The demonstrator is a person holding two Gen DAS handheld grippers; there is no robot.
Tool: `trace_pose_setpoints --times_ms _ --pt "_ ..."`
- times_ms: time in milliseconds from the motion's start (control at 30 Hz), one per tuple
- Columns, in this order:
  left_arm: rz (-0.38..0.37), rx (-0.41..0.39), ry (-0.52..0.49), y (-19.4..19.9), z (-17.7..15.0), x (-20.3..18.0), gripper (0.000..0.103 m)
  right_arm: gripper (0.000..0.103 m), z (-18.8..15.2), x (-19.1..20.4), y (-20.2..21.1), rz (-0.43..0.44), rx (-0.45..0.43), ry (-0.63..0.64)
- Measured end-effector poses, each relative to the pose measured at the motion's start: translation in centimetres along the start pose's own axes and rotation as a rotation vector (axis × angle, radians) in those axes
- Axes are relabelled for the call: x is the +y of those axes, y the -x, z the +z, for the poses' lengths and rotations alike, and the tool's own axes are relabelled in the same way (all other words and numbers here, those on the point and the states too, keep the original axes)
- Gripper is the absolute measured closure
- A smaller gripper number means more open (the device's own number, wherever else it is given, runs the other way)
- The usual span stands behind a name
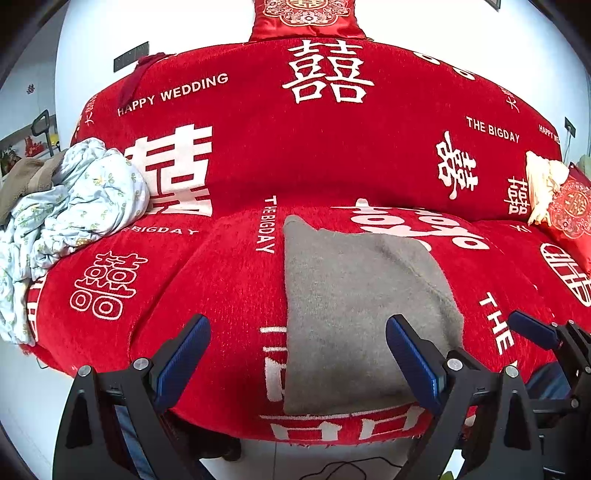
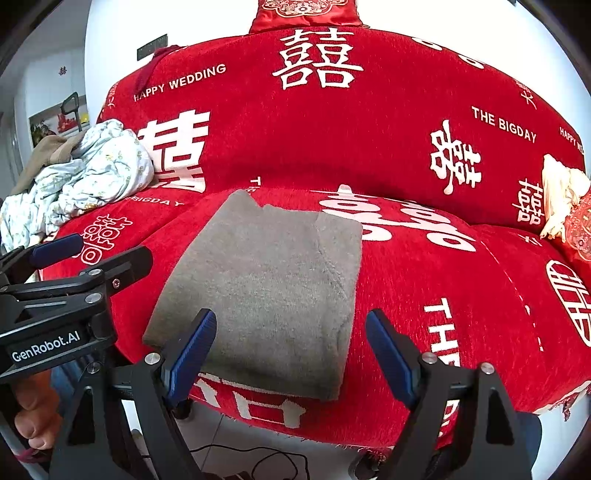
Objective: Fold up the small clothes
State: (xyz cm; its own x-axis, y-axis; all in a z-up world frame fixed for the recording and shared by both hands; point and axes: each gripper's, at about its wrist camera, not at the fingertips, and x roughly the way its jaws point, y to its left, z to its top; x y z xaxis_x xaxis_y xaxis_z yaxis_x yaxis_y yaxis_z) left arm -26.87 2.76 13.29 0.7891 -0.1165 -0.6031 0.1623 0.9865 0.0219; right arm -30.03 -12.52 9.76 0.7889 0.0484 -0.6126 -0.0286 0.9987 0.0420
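Note:
A grey knit garment (image 1: 354,310) lies folded into a neat rectangle on the seat of a red sofa (image 1: 229,280); in the right wrist view the same grey garment (image 2: 273,288) reaches the sofa's front edge. My left gripper (image 1: 297,330) hangs open in front of the sofa, its blue pads wide apart, nothing between them. The right gripper (image 2: 290,325) is open too, just before the garment's near edge, and holds nothing. Each gripper shows in the other's view: the right gripper (image 1: 535,332) at the right edge, the left gripper (image 2: 59,254) at the left.
A crumpled light floral cloth (image 1: 74,206) and a brown garment (image 1: 26,177) pile on the sofa's left end. A red embroidered cushion (image 1: 572,214) and a cream cloth (image 1: 543,184) sit at the right end. Another red cushion (image 1: 306,18) tops the backrest. A dark cable (image 2: 258,461) lies on the floor.

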Motion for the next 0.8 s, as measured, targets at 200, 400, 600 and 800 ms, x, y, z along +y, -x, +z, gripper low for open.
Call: trace_pose_setpoints --times_ms 200,400,600,800 --pt "0.000 -0.001 0.003 0.09 0.00 0.14 0.007 0.017 0.11 0.08 0.11 0.001 0.001 0.005" --pt "0.002 0.004 0.000 0.00 -0.06 0.21 0.007 0.017 0.08 0.08 -0.05 0.004 0.006 0.008" --pt "0.007 0.017 -0.002 -0.49 -0.18 0.28 0.007 0.017 -0.04 0.00 -0.44 0.013 0.011 0.003" --pt "0.021 0.026 -0.020 -0.79 -0.22 -0.25 0.006 0.017 -0.23 -0.41 -0.71 0.020 0.013 -0.010"
